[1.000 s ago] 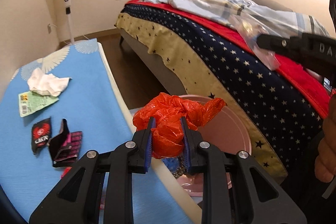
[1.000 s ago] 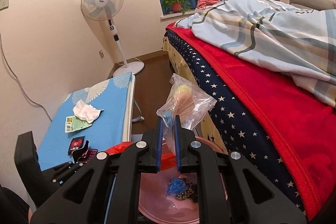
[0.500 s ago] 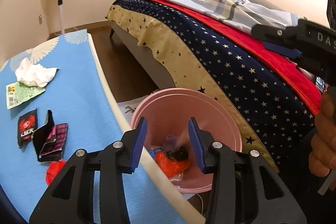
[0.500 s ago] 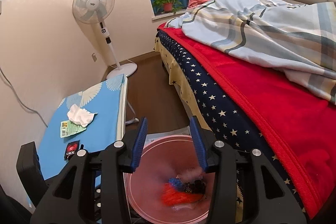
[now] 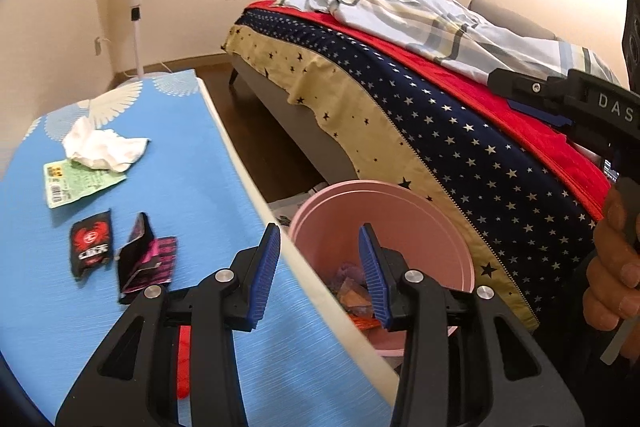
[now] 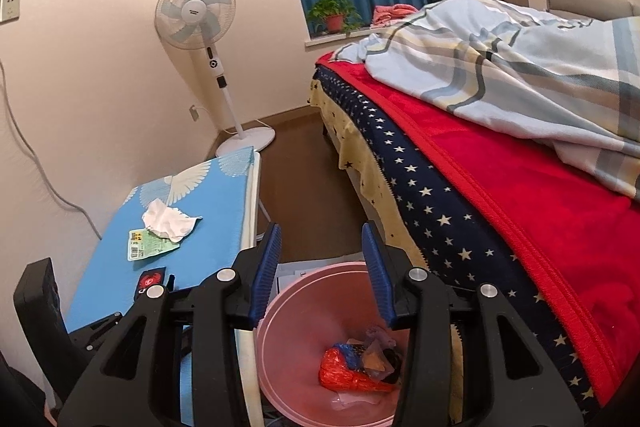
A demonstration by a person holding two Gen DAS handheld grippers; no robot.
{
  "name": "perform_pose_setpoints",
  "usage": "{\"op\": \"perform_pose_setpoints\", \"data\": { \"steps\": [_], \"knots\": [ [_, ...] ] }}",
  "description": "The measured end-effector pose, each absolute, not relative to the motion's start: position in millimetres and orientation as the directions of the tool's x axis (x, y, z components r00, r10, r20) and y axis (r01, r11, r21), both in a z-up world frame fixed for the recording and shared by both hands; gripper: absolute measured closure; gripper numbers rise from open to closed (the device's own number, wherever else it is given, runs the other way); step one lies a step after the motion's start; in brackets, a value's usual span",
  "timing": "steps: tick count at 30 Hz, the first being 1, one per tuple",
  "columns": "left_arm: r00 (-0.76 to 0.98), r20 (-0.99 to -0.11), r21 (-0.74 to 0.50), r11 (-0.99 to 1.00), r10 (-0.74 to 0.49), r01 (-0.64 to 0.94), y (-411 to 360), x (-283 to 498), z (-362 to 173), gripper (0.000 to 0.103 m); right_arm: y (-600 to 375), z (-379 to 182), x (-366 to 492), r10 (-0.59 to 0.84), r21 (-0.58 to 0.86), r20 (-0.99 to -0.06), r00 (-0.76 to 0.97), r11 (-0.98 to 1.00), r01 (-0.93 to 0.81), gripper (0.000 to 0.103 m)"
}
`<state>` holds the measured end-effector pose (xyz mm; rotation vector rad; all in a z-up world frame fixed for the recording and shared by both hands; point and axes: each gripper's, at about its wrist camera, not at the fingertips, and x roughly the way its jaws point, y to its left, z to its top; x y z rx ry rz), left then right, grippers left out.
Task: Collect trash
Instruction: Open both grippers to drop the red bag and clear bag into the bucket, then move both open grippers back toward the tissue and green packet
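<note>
My left gripper (image 5: 319, 229) is open and empty, over the table edge and the rim of the pink bin (image 5: 400, 187). My right gripper (image 6: 322, 227) is open and empty above the same bin (image 6: 300, 327). At the bin's bottom lies an orange bag (image 6: 344, 373) with other scraps. On the blue table (image 5: 180, 167) lie a crumpled white tissue (image 5: 104, 145), a green packet (image 5: 80, 181), a black-and-red packet (image 5: 90, 243), a black-and-pink wrapper (image 5: 146, 261) and a red scrap (image 5: 184, 359) partly hidden under my left gripper.
A bed (image 6: 500, 195) with a starred cover and red blanket stands right against the bin. A standing fan (image 6: 196, 13) is at the far end of the table. Brown floor (image 6: 304, 187) runs between table and bed. A hand (image 5: 612, 267) holds the right gripper.
Both grippers opened. The orange bag dropped from the left one and the clear plastic bag from the right one into the pink bin. The left gripper shifted toward the table.
</note>
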<state>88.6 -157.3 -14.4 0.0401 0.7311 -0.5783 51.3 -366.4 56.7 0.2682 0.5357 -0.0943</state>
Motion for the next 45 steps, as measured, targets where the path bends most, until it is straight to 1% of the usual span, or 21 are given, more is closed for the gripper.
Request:
{"op": "perform_pose_setpoints", "data": {
  "steps": [15, 20, 25, 27, 31, 38, 45],
  "knots": [
    [0.678, -0.602, -0.174, 0.899, -0.421, 0.403, -87, 82, 0, 0.063, -319, 54, 56, 0.076, 0.218, -0.495, 0.866, 0.975, 0.039, 0.061],
    [0.709, -0.593, -0.177, 0.92, -0.383, 0.349, -67, 85, 1, 0.066, -301, 54, 63, 0.117, 0.224, -0.489, 0.865, 0.975, -0.005, 0.061],
    [0.729, -0.595, -0.184, 0.94, -0.338, 0.286, -49, 91, 0, 0.072, -286, 52, 72, 0.154, 0.233, -0.487, 0.859, 0.972, -0.042, 0.065],
    [0.737, -0.597, -0.185, 0.948, -0.319, 0.261, -43, 93, -2, 0.073, -281, 50, 77, 0.171, 0.244, -0.488, 0.856, 0.968, -0.054, 0.069],
    [0.752, -0.597, -0.193, 0.96, -0.28, 0.204, -28, 100, -4, 0.074, -273, 45, 90, 0.2, 0.254, -0.491, 0.848, 0.964, -0.08, 0.074],
    [0.759, -0.604, -0.217, 0.967, -0.242, 0.136, -9, 115, -10, 0.077, -260, 40, 118, 0.272, 0.293, -0.484, 0.832, 0.946, -0.139, 0.077],
    [0.754, -0.626, -0.214, 0.973, -0.201, 0.082, 3, 132, -24, 0.078, -237, 27, 153, 0.355, 0.324, -0.484, 0.8, 0.922, -0.213, 0.079]
  ]
}}
